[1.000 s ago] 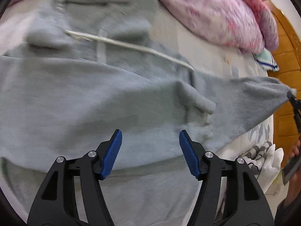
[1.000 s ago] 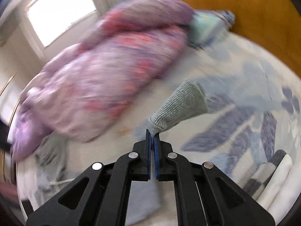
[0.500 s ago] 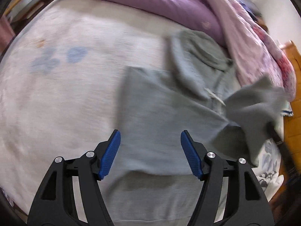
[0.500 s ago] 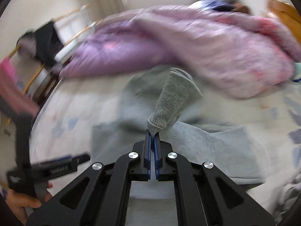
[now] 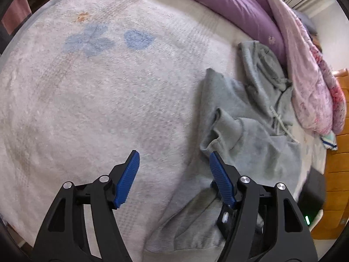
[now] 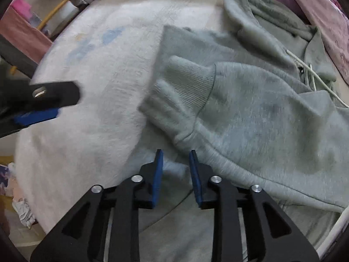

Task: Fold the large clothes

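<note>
- Left wrist view: your left hand-held gripper (image 5: 172,163) is opening wide with nothing between its pads, over the bare white bed cover (image 5: 98,100). The grey hoodie (image 5: 257,135) lies toward the bed's right side, below the purple quilt (image 5: 240,4). Take the hem edge cleanly next.
- Right wrist view: your right hand-held gripper (image 6: 175,166) is opening, its jaws empty, with the folded-over sleeve cuff (image 6: 183,87) lying just ahead. Smooth that sleeve flat. A wooden rack (image 6: 54,6) stands past the bed's far-left corner.

Grey hoodie (image 6: 261,118) spread on the bed

It lies just ahead and right of the right tongs (image 6: 175,170), sleeve folded across its body, ribbed cuff (image 6: 187,80) nearest, hood (image 6: 261,15) and white drawstring (image 6: 312,74) farthest.
</note>
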A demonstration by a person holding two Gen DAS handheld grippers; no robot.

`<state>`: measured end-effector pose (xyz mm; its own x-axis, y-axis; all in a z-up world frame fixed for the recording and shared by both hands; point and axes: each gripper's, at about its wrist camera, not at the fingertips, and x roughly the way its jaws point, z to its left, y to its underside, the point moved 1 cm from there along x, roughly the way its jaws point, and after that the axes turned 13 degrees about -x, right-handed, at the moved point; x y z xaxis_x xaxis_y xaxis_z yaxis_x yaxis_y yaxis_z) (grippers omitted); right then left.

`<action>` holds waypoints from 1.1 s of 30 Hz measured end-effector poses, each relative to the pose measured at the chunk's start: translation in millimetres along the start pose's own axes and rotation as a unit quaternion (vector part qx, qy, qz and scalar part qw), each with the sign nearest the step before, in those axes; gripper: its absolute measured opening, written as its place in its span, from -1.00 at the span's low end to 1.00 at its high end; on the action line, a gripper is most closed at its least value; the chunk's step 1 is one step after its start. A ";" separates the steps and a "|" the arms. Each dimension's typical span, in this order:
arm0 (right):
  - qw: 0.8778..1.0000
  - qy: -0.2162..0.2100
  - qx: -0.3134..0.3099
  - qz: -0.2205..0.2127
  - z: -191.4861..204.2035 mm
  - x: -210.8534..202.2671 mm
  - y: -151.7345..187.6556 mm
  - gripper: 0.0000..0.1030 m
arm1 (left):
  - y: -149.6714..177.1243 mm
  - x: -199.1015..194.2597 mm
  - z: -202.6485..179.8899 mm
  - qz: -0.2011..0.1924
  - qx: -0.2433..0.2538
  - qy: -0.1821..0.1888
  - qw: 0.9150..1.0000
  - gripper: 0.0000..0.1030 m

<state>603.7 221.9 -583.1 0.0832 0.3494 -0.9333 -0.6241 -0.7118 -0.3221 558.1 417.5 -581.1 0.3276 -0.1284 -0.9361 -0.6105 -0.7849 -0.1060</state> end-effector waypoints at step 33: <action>0.957 -0.005 0.284 -0.063 -449.0 23.2 -94.2 0.27 | -194.5 210.0 -228.1 0.056 0.065 0.057 0.995 0.48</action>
<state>1013.3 23.5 -645.8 0.1801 0.4180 -0.8904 -0.9311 -0.2193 -0.2913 910.1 404.9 -680.6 0.3278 -0.2844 -0.9009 -0.7333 -0.6779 -0.0528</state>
